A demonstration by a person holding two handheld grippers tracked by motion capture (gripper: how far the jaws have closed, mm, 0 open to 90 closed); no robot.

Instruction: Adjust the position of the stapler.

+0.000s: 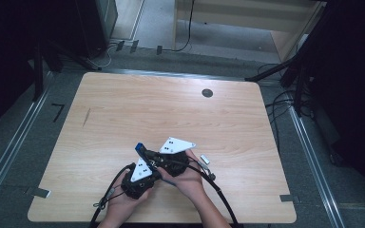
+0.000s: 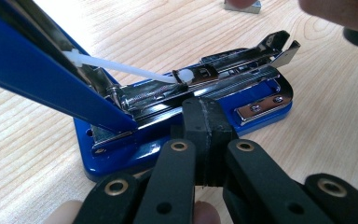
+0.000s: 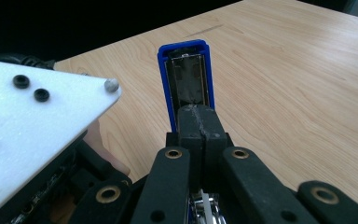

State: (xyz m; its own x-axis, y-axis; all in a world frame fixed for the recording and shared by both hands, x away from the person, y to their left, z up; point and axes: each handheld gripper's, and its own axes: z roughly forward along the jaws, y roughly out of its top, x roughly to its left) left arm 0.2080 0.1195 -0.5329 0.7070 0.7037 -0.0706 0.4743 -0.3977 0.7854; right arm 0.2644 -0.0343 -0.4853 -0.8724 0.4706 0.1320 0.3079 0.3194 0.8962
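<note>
A blue stapler point(image 2: 261, 105) lies on the wooden table with its cover point(image 2: 37, 70) swung up, baring the chrome magazine point(image 2: 223, 77) and a white pusher rod point(image 2: 121, 69). My left gripper point(image 2: 200, 112) is shut, its tips against the near side of the magazine with nothing seen between them. My right gripper point(image 3: 199, 116) is shut too, its tips lying against the inner face of the raised cover point(image 3: 186, 70). In the high view both grippers, left point(image 1: 142, 178) and right point(image 1: 173, 161), crowd around the stapler point(image 1: 140, 148) near the table's front edge.
A small silver strip of staples point(image 1: 204, 160) lies just right of the hands and appears as a strip point(image 2: 242, 5) in the left gripper view. A round cable hole point(image 1: 207, 93) sits at the back of the table point(image 1: 123, 109). Cables trail over the front edge.
</note>
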